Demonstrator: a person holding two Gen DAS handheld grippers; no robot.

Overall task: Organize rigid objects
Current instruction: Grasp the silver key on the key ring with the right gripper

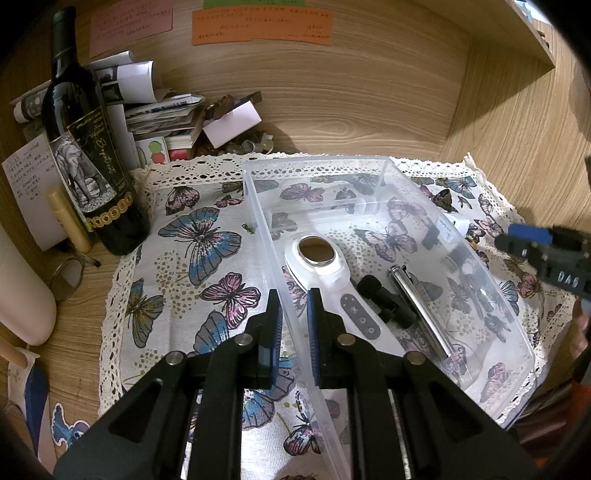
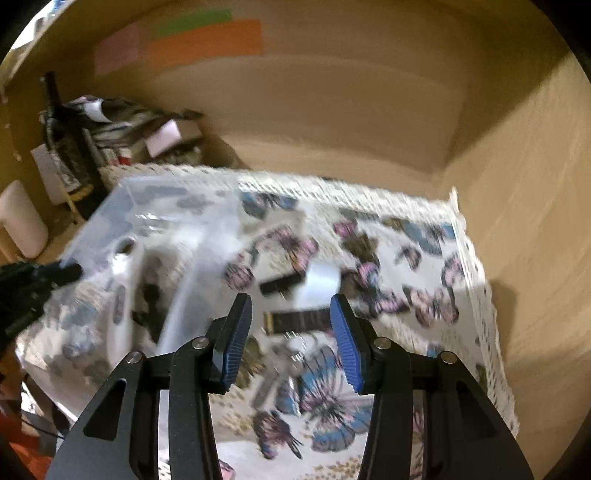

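Observation:
A clear plastic bin point(image 1: 384, 173) sits on a butterfly cloth point(image 1: 207, 243). It holds a white handheld device point(image 1: 325, 273), a black part point(image 1: 388, 301) and a silver cylinder point(image 1: 419, 310). My left gripper point(image 1: 294, 299) is shut on the bin's left wall. My right gripper point(image 2: 291, 308) is open and empty, above the cloth right of the bin point(image 2: 155, 206); it shows in the left wrist view point(image 1: 546, 254). Below it lie a black bar point(image 2: 299, 321), a white block point(image 2: 319, 282) with a small black piece point(image 2: 280, 284), and metal keys point(image 2: 284, 362). The right wrist view is blurred.
A wine bottle point(image 1: 85, 155), a paper pile point(image 1: 155, 107) and a white cylinder point(image 1: 22, 295) stand left of the cloth. Wooden walls point(image 1: 517, 147) close the back and right. Coloured notes point(image 1: 262, 26) hang on the back wall.

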